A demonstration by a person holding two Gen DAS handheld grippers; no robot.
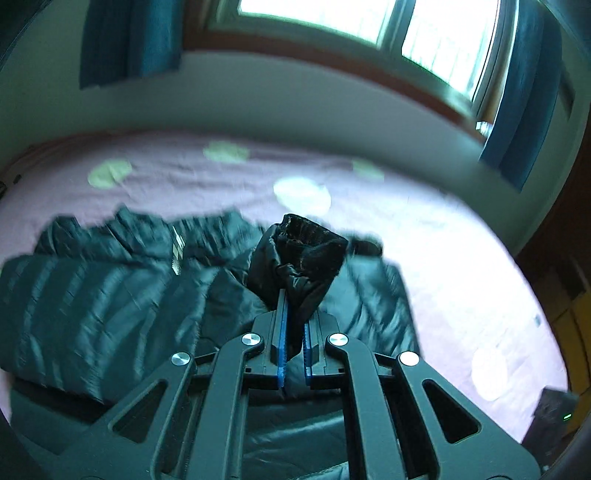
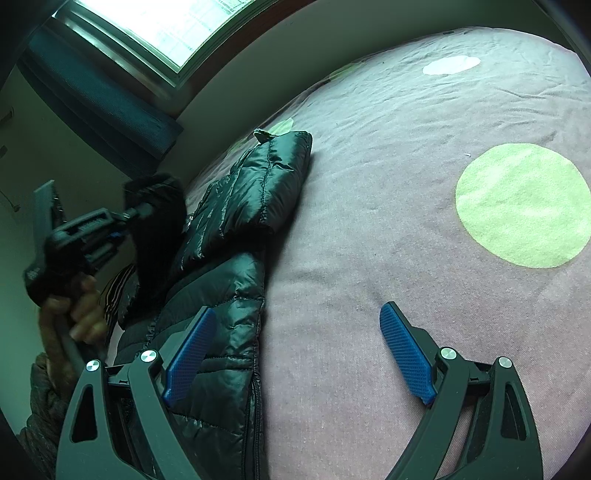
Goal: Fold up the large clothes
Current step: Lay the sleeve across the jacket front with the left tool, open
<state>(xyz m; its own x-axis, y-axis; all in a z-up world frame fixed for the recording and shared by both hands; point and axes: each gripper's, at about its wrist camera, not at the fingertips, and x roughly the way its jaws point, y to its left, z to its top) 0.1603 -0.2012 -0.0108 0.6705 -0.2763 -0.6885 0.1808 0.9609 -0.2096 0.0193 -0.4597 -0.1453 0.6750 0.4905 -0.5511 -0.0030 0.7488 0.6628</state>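
A black quilted puffer jacket (image 1: 92, 295) lies spread on the bed. My left gripper (image 1: 295, 314) is shut on the jacket's sleeve cuff (image 1: 310, 247), which sticks up bunched above the blue pads and hangs over the jacket body. In the right wrist view the left gripper (image 2: 140, 212) is at the left, held up by a person's hand (image 2: 74, 310), with the dark cuff (image 2: 155, 192) in it. My right gripper (image 2: 299, 310) stands open just above the bed. Its left finger is over the jacket's (image 2: 229, 288) edge and its right finger is over bare cover. Nothing is between the pads.
The bed cover (image 2: 388, 221) is mauve with pale green circles (image 2: 521, 206) and white ones (image 1: 301, 194). The other sleeve (image 2: 266, 177) lies folded over the jacket. A window (image 1: 369, 22) with blue curtains (image 1: 129, 37) and a wall stand behind the bed.
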